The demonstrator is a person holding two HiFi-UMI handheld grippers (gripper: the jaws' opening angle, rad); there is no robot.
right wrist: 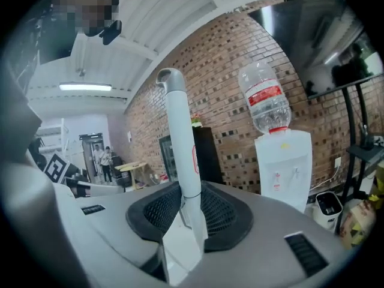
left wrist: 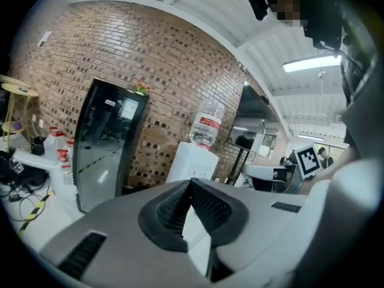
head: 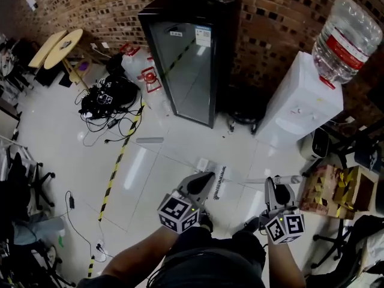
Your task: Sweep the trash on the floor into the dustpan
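Observation:
My right gripper (head: 278, 188) is shut on a white tube handle (right wrist: 180, 155), which rises between its pads to a curved end. In the head view that handle (head: 287, 179) lies across the gripper, low over the floor, and leads left to a dark toothed head (head: 219, 182); broom or dustpan, I cannot tell. My left gripper (head: 203, 183) hangs just left of that head. Its pads (left wrist: 207, 212) meet at the tips and nothing sticks out past them. A small white scrap (head: 203, 164) lies on the pale floor just beyond.
A black glass-door fridge (head: 191, 59) and a white water dispenser (head: 300, 104) stand against the brick wall ahead. A tangle of cables (head: 107, 104) and a yellow-black tape line (head: 119, 164) lie at the left. A cardboard box (head: 336, 191) sits at the right, office chairs (head: 27, 182) at the far left.

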